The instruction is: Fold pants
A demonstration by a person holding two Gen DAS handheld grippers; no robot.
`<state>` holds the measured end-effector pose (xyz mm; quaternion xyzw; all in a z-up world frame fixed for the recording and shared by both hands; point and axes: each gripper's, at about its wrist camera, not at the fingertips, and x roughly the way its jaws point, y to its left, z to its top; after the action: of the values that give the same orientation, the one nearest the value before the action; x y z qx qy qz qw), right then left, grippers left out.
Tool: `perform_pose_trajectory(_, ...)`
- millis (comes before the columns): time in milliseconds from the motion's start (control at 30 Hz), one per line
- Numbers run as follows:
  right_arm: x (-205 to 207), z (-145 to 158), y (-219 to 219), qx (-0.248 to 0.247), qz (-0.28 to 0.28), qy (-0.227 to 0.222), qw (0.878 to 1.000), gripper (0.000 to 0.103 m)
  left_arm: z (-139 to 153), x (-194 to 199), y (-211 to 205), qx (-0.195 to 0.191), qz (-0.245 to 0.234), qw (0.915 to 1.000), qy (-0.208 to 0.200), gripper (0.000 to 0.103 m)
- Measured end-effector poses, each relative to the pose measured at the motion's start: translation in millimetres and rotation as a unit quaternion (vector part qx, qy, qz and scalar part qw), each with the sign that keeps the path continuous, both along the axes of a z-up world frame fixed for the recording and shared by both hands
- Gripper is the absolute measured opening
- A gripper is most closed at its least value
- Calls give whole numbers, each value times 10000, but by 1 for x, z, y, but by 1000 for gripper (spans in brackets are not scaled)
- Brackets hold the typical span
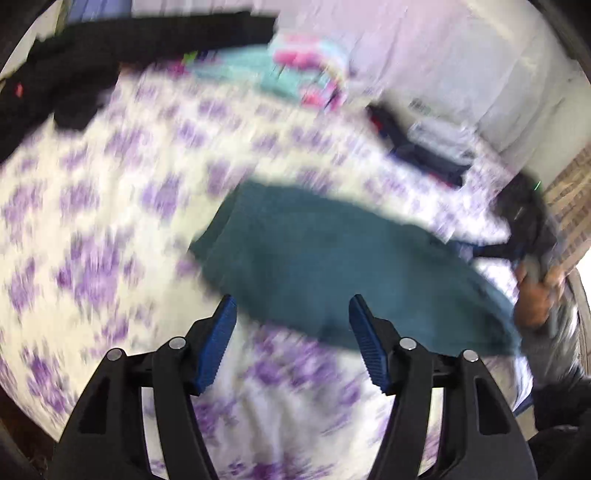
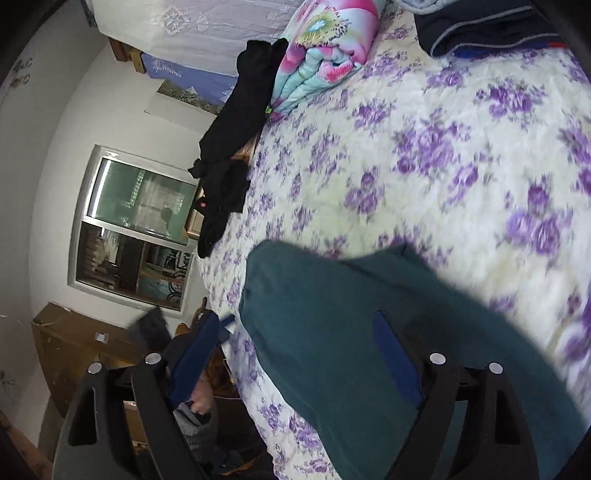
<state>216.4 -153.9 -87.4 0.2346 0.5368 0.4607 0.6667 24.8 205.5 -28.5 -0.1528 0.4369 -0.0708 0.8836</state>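
Dark teal pants (image 1: 332, 266) lie folded on a white bedspread with purple flowers (image 1: 110, 221); this view is blurred. My left gripper (image 1: 291, 310) hovers at their near edge with its blue pads wide apart and nothing between them. At the right edge, a hand (image 1: 535, 295) holds the other tool. In the right wrist view the pants (image 2: 332, 350) lie flat near the bed's edge. My right gripper (image 2: 295, 328) is open above them. One pad is over the cloth and the other is past the edge of the bedspread (image 2: 443, 166), with nothing gripped.
Black garments (image 2: 229, 147) drape over the bed's far side. A folded flowery quilt (image 2: 325, 48) and a stack of dark folded clothes (image 2: 480, 29) sit further up the bed. Beyond the bed are a window (image 2: 136, 221) and a wooden cabinet (image 2: 74, 350).
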Motion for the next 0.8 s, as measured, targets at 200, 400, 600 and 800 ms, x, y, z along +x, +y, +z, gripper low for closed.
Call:
perform_pose_trajectory(200,-23,-32,-10,-533,-599,180,9966,86,-10,45,-31,466,-334,9983,-91,78)
perform_pose_trajectory(400,-74,-21,-119,-787,-1959,-287,9770,84,-34,53,12,21,-154,9997,165,50)
perform_pose_trajectory(600,-186,6,-272,-467,-4087,-760,9083,84,12,16,17,-28,422,9969,-666,71)
perform_pose_trajectory(800,-290,-6,-361,-581,-5465,-546,8337,84,20,7,-60,-52,-650,9949,-773,79)
